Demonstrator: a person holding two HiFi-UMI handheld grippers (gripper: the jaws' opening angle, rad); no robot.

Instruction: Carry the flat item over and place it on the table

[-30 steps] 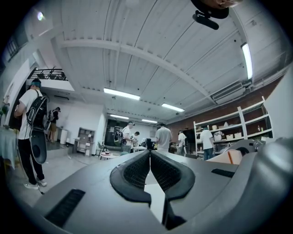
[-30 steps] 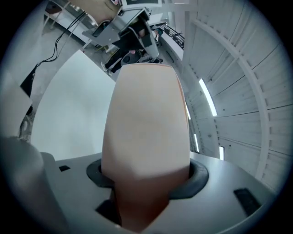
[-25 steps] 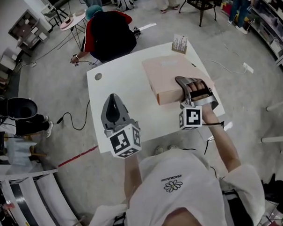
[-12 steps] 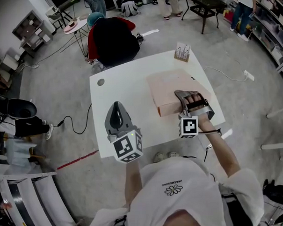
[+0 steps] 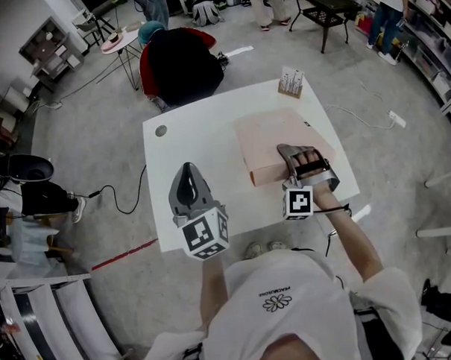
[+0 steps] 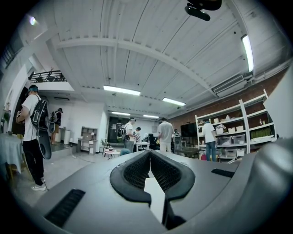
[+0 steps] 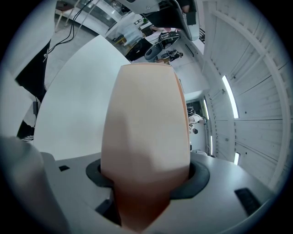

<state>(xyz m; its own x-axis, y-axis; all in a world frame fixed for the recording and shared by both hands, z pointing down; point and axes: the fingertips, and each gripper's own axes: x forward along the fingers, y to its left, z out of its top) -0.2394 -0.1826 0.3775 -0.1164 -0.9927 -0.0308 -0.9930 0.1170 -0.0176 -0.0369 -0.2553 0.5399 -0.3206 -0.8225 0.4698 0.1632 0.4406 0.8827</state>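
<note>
Table: pink box flat, stretching away from right gripper.

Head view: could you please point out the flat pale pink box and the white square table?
flat pale pink box point(image 5: 265, 139), head view, middle of its top face
white square table point(image 5: 201, 132), head view, bare top left of the box

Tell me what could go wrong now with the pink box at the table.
1. The right hand-held gripper is clamped on the pink box; pulling back before opening could drag it.
2. The box is near the right edge of the table, so a nudge might push it off.
</note>
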